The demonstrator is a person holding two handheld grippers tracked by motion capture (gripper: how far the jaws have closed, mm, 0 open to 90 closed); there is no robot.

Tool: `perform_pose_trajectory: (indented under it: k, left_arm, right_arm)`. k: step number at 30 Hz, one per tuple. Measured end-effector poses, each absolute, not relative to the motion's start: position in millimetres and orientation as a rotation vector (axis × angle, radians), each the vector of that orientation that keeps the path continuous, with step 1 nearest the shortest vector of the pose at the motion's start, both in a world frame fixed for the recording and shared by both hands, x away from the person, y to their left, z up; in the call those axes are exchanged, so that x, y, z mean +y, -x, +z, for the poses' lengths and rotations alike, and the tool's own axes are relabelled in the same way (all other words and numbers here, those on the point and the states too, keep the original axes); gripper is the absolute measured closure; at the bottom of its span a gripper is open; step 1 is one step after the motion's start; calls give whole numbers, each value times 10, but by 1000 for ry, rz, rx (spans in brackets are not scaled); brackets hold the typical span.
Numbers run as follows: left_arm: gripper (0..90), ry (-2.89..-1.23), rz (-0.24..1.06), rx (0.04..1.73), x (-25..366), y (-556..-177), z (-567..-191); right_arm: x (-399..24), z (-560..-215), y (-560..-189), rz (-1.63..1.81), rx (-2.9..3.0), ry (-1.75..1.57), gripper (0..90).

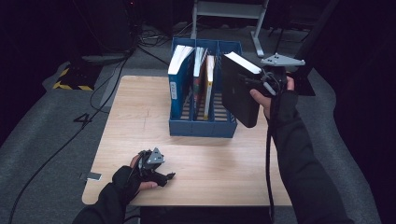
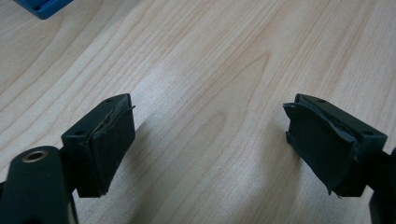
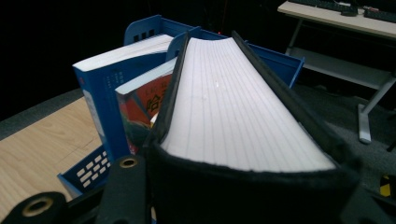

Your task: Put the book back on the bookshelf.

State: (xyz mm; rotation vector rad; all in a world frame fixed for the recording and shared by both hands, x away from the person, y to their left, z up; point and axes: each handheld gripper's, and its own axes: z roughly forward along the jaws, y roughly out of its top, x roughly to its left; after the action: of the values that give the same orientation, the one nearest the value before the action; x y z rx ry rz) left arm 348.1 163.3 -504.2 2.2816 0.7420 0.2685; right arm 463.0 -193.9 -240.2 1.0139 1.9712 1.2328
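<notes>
My right tool (image 1: 261, 84) pinches a thick black-covered book (image 1: 239, 91), its white page block ribbed, just right of the blue plastic file rack (image 1: 201, 127). My left tool (image 1: 163, 176) rests spread, nothing between its pads, on the pale woodgrain tabletop (image 1: 215, 163) near the rack's front.

A blue file rack (image 1: 205, 126) stands on the wooden table (image 1: 140, 116), holding a blue book (image 1: 176, 84) and two thinner books (image 1: 205, 79). Cables (image 1: 93, 102) trail over grey carpet, near yellow-black striped tape (image 1: 70, 85).
</notes>
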Motion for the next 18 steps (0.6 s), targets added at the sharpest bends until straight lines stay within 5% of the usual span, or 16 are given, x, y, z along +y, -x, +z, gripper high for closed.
perform_pose_trajectory:
  k: [18]
  left_arm:
    - [149, -2285, 269, 736, 1625, -3482, -5041]
  right_arm:
    - [-1797, -2574, -4976, 1223, 1918, -1104, 532]
